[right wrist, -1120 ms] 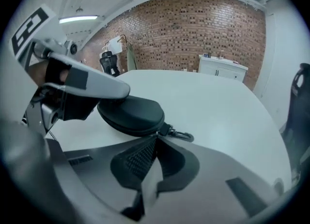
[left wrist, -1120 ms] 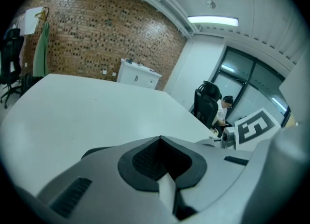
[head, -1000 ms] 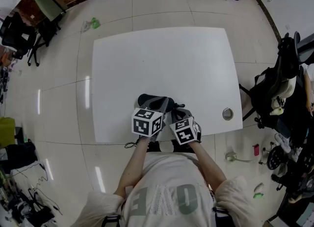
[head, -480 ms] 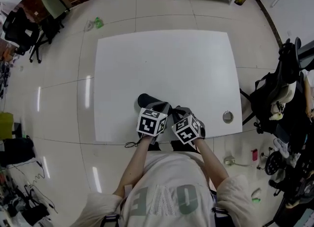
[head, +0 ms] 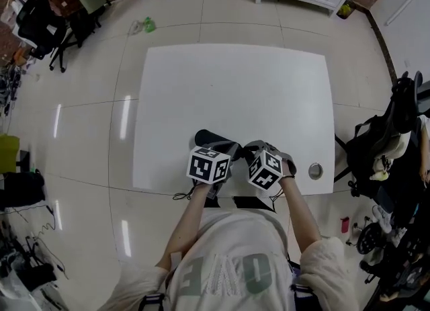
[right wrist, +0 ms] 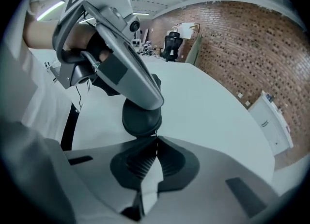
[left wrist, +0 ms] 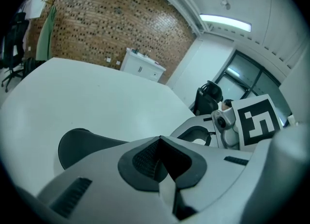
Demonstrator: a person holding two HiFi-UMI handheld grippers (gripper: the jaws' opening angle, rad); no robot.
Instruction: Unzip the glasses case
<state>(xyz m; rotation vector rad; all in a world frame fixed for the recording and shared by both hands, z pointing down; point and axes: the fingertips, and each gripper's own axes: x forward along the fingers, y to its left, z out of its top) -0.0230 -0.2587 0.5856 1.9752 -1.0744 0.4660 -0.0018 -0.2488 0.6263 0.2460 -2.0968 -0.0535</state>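
**Two tongs at a glasses case**

The big white table lies under the glasses case. The table's edge nearest the person runs just beside the case.

The person in a pale shirt stands on that same side of the case and reaches both arms toward it.

The case is dark and rounded, and it lies flat.

The left gripper lies over the top of the case. Its two jaws are pressed together at the tips. I cannot tell if they pinch any bit of the case.

The right gripper points at the round end of the case, just beside the left gripper. Its jaws are pressed together too. A thin dark bit shows at their tips, right by the case, but it is too small to tell what it is.

A little round silver thing sits well to the right of the case.
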